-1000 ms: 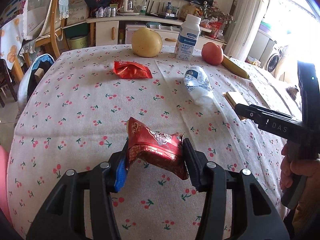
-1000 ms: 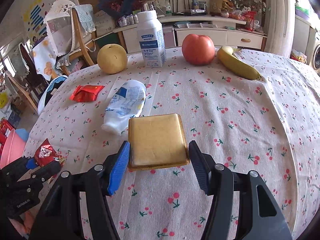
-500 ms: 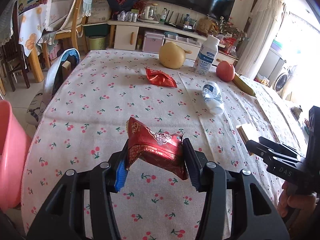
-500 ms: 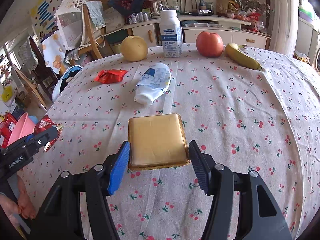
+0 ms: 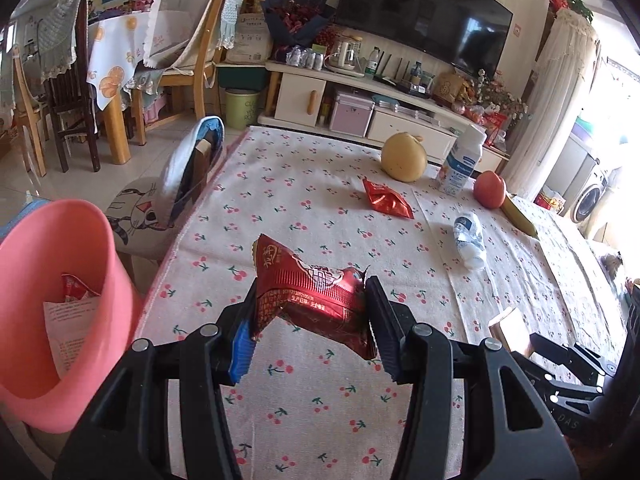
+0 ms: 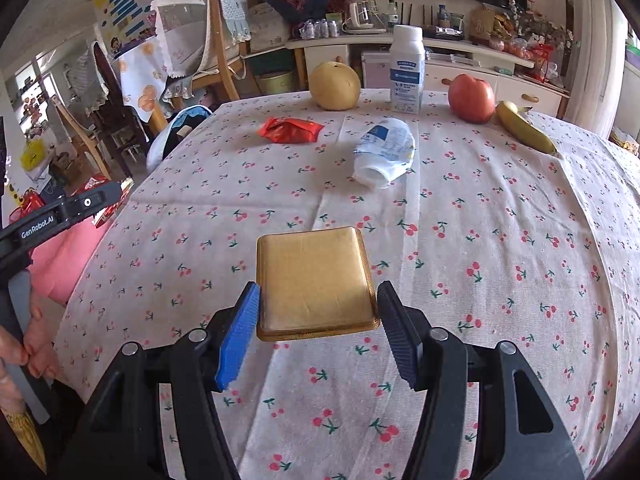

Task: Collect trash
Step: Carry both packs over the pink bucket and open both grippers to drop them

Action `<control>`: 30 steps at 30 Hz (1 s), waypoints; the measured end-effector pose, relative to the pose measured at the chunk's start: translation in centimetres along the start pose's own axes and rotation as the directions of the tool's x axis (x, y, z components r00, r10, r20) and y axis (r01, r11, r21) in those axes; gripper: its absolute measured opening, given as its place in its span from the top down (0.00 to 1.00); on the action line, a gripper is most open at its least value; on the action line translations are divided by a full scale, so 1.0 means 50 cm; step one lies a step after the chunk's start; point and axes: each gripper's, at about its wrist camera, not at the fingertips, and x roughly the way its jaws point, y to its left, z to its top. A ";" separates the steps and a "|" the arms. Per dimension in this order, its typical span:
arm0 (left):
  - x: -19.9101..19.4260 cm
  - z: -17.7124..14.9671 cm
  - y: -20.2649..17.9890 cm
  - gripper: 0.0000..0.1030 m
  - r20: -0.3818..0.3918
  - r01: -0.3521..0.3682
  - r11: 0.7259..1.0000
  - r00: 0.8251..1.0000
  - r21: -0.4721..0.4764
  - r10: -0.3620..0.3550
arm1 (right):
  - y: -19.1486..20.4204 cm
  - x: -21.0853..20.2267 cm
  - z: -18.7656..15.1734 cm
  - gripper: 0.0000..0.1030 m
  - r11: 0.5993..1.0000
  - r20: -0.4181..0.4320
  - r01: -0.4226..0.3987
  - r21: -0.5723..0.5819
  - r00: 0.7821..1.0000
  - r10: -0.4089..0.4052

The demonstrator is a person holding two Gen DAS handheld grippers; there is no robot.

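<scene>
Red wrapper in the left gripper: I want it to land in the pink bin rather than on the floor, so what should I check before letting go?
1. Grip: left gripper shut on the red wrapper: ok.
2. Position over the pink bin: wrapper is above the tablecloth, bin off to the left: not ok.
3. Bin mouth open, room inside: only a little trash at the bottom: ok.
4. Right gripper shut on the gold tray: ok.
5. Height of the wrapper above the bin rim: cannot tell.
</scene>
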 end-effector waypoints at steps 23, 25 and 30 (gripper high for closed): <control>-0.075 0.058 0.312 0.50 0.077 -0.202 0.933 0.969 -0.299 0.235 | 0.336 0.022 0.093 0.41 0.955 0.004 -0.221 -0.200 0.974 0.226; -0.074 0.059 0.345 0.50 0.064 -0.213 0.915 0.966 -0.343 0.249 | 0.370 0.026 0.105 0.41 0.946 0.004 -0.236 -0.222 0.970 0.243; -0.076 0.051 0.420 0.50 0.039 -0.215 0.868 0.965 -0.448 0.260 | 0.458 0.041 0.130 0.41 0.920 -0.004 -0.279 -0.276 0.957 0.290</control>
